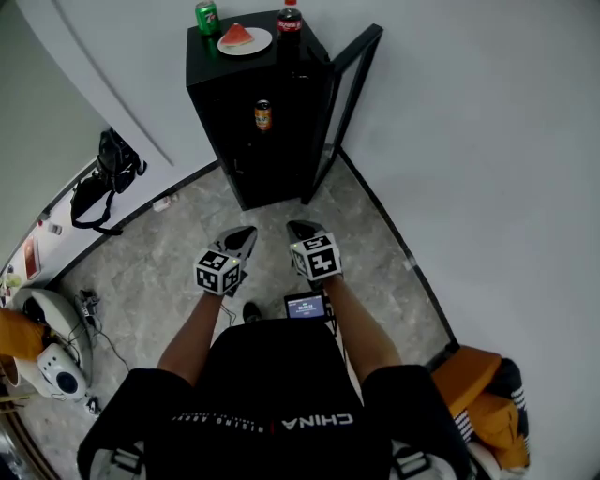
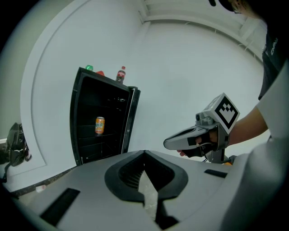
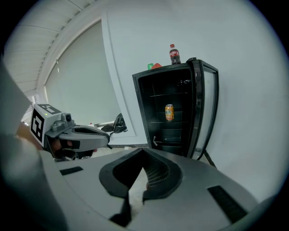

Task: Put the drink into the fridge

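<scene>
Since both sets of fingers are pressed together with nothing between them, neither the left gripper nor the right gripper is carrying anything right now. They hang side by side, well apart from the fridge. The orange can sits inside on a shelf, standing upright with its long axis vertical, dead ahead of the fingers and well above their level. It lies more or less between the two, maybe a touch toward the left fingers, so I'd call neither hand clearly nearer. The door is swung open on the right fingers' side. Still out on the fridge top, further ahead and higher again, are a cola bottle and a green can, both upright, with a plate of watermelon between them. My guess is one drink is already in – if another is meant to follow, either hand has to close that whole gap first and reach up.
</scene>
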### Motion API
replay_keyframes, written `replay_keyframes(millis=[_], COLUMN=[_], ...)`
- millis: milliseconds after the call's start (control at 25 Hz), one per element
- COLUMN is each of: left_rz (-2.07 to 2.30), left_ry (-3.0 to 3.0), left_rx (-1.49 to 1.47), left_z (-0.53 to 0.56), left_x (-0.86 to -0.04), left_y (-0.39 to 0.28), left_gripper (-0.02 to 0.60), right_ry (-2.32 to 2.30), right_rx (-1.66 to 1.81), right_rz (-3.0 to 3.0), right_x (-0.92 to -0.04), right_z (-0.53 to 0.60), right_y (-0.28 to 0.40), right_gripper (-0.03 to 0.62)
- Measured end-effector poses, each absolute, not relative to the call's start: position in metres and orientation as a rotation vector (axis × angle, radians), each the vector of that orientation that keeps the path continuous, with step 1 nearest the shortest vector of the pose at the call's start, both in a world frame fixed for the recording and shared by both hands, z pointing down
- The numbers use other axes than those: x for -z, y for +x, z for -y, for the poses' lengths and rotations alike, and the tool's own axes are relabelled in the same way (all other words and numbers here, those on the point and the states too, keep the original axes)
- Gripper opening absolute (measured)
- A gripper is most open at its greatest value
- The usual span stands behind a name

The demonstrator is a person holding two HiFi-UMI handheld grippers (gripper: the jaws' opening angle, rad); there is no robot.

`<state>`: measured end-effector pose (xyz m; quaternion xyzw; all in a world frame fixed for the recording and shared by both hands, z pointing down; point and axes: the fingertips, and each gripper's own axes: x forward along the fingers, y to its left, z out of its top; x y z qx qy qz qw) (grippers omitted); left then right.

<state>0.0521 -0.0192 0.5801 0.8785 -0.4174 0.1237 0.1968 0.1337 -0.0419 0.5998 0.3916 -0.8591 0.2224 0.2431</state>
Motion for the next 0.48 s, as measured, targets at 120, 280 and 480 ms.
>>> replay_keyframes(millis=[120,280,480], left_rz=[1.164,1.163,1.134], left_ry=[2.468,2.476,2.481], left_rx=[-0.373,-0.375,-0.340], left_z=[0.020,0.025,0.029], left_x=[-0.582,-0.580,-0.575], left_y=[0.056,0.060,0.065], left_gripper=[0.012,0.012,0.012], right_ry=[1.075,1.086,1.088], right_rx=[-0.595,-0.590,-0.583], right_rz=[2.352,2.355,2.362], right_x=[-0.596,-0.590,-0.585], right_z=[0.045,0.051,0.056], right_y=[0.137,0.144,0.148], right_gripper=[0.015,0.014,0.014])
